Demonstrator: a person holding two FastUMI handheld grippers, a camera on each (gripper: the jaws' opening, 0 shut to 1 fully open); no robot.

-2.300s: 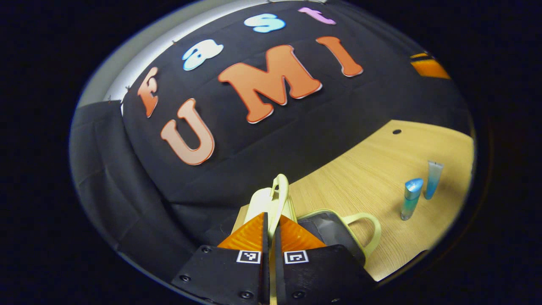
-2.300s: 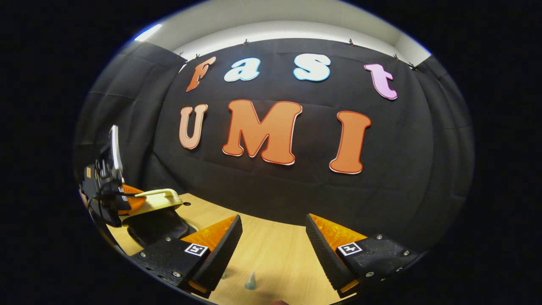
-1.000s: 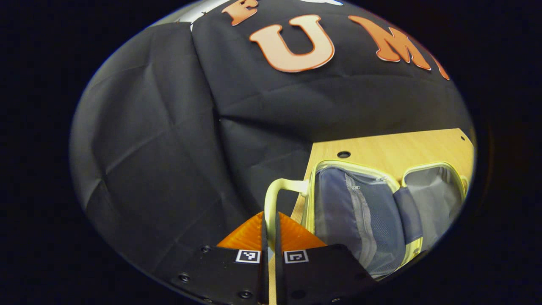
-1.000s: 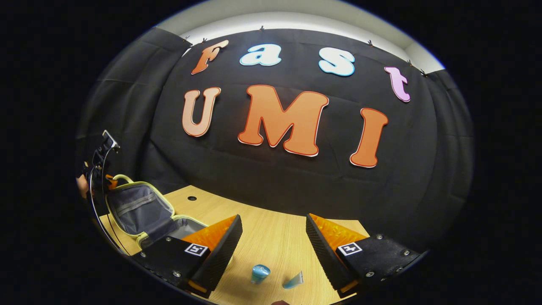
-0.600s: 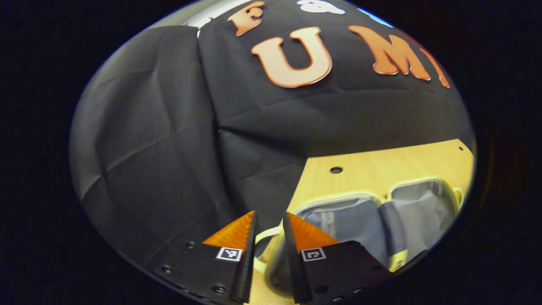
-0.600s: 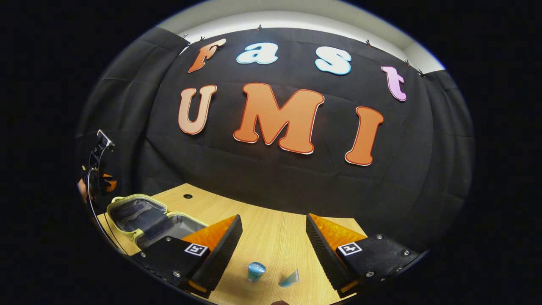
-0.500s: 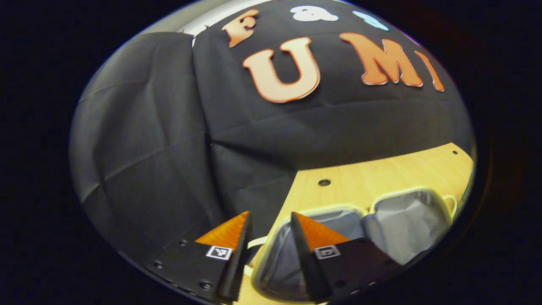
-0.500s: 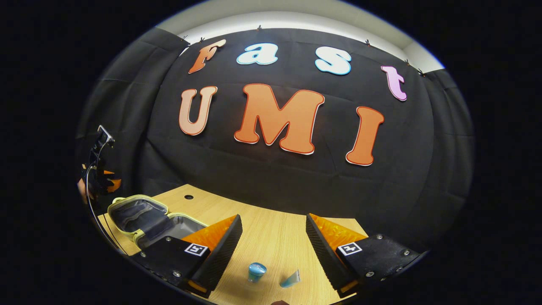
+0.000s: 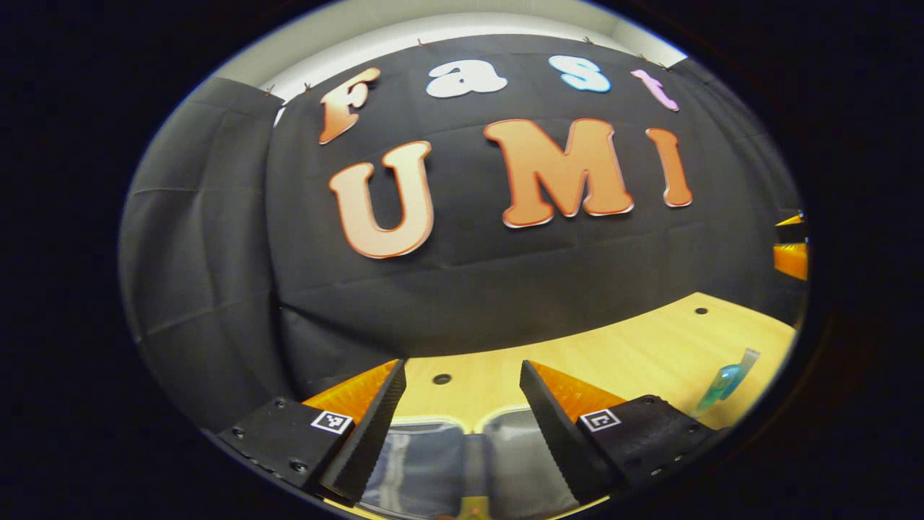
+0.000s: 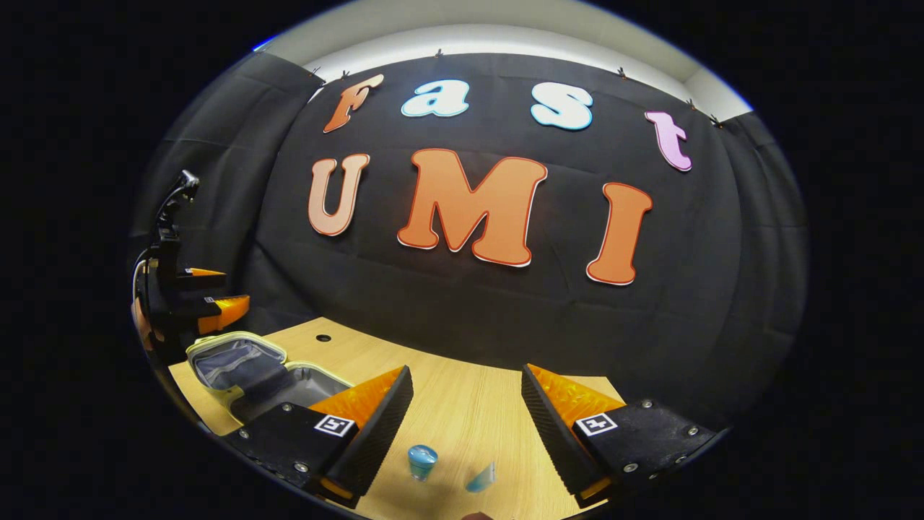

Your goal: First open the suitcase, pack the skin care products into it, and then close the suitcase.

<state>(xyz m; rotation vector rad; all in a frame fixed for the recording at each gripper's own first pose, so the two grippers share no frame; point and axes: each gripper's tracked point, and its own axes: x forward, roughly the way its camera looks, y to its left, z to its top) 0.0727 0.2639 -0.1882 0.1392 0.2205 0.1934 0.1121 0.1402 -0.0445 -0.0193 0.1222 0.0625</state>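
Released from the suitcase handle, my left gripper (image 9: 462, 404) now hovers, jaws wide, above the opened suitcase (image 10: 249, 372) at 9 o'clock on the table (image 10: 462, 415), so packing can start with the bottle (image 10: 422, 461) and tube (image 10: 481, 478) below my wide-open right gripper (image 10: 465, 412).

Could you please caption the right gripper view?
Open right gripper above a bottle and tube, opened suitcase at left.

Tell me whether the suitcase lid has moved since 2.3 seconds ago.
Yes. The pale yellow suitcase's grey-lined lid swung from raised, beside the wall cloth, down flat onto the wooden table, open.
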